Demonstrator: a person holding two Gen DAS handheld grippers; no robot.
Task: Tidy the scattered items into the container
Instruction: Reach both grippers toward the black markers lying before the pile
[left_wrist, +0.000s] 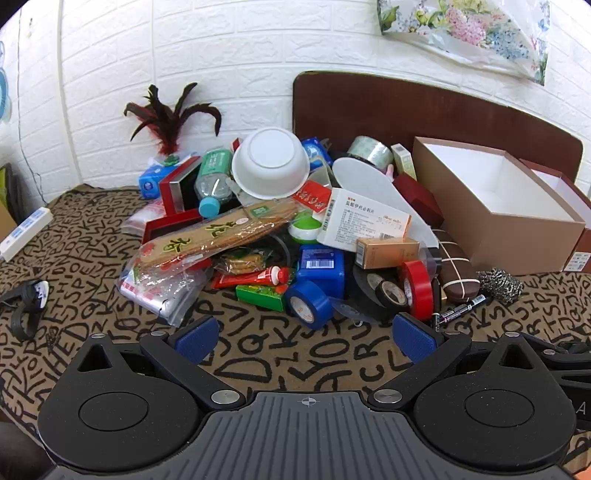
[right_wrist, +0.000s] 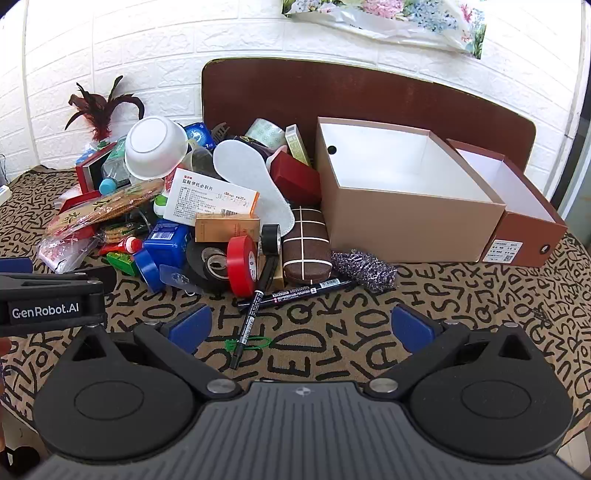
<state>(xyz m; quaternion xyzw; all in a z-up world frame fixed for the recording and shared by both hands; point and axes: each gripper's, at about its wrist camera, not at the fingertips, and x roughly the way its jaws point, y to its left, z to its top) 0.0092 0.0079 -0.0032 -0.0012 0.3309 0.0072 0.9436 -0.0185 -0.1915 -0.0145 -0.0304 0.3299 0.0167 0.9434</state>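
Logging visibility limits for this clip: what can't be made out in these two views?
- Bottom of the pile: buried under the white bowl and medicine box, both views.
- Shoe-box label: print too small, right wrist view.
- Box lid: cut by the frame edge, left wrist view.
- Left gripper body: only its side shows at the edge of the right wrist view.

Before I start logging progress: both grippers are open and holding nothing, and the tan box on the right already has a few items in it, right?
Not quite. The tan box is empty: the right wrist view shows only its bare white interior. The rest holds: the left gripper and right gripper are open and holding nothing, and the items sit piled left of the box.
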